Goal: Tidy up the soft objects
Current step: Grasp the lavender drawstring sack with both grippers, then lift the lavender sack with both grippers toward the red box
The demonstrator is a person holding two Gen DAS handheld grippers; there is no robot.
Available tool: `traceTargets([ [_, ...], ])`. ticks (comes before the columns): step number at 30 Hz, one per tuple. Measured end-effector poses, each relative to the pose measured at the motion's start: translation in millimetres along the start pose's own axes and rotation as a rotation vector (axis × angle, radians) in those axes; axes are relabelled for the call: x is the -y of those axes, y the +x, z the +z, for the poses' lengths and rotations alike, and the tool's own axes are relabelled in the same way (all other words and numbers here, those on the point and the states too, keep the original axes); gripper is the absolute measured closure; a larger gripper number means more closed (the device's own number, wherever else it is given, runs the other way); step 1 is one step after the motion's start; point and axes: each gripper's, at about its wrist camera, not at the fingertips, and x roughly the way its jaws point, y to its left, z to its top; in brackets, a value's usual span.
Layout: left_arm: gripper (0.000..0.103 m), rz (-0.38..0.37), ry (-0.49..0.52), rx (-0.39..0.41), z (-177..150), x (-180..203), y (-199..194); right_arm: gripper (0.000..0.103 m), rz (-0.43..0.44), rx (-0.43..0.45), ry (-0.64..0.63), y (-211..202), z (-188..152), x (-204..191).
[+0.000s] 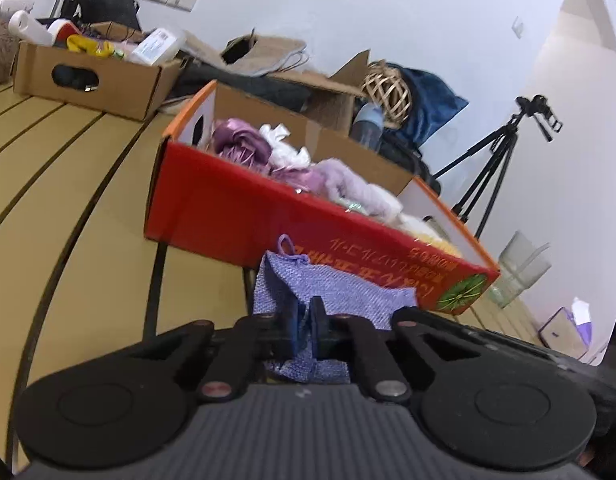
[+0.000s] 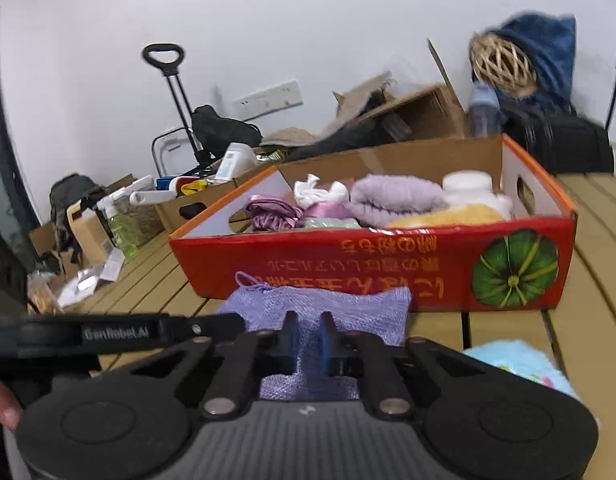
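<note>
lilac knit cloth (image 1: pixel 327 292) lies near the red box (image 1: pixel 236 216); left gripper (image 1: pixel 306 324) and right gripper (image 2: pixel 306 334) each pinch an edge, likely to fold or lift it in.

We saw the left gripper (image 1: pixel 306 322) as black linkage arms with round silver and reddish rivets, blue pads on the fingers (image 1: pixel 296 324), two round black discs and a ribbed grey body. The right gripper (image 2: pixel 306 334) looked the same. In the right view, the left gripper's black side bore white lettering.
</note>
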Motion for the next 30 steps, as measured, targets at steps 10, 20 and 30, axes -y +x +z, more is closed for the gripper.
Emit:
traceTargets([
  [10,0.099,0.044,0.106,0.006,-9.0,19.2,-21.1,0.093,-0.027,-0.049,-0.024,-21.5,-5.3,-2.4],
  [20,0.092,0.156,0.137,-0.022,-7.6,12.2,-12.8,0.061,-0.016,-0.078,-0.072,-0.7,-2.7,-7.8],
  [30,0.034,0.14,0.123,-0.021,-7.8,10.2,-16.2,0.097,-0.001,-0.103,0.0,-19.0,-17.2,-0.8],
])
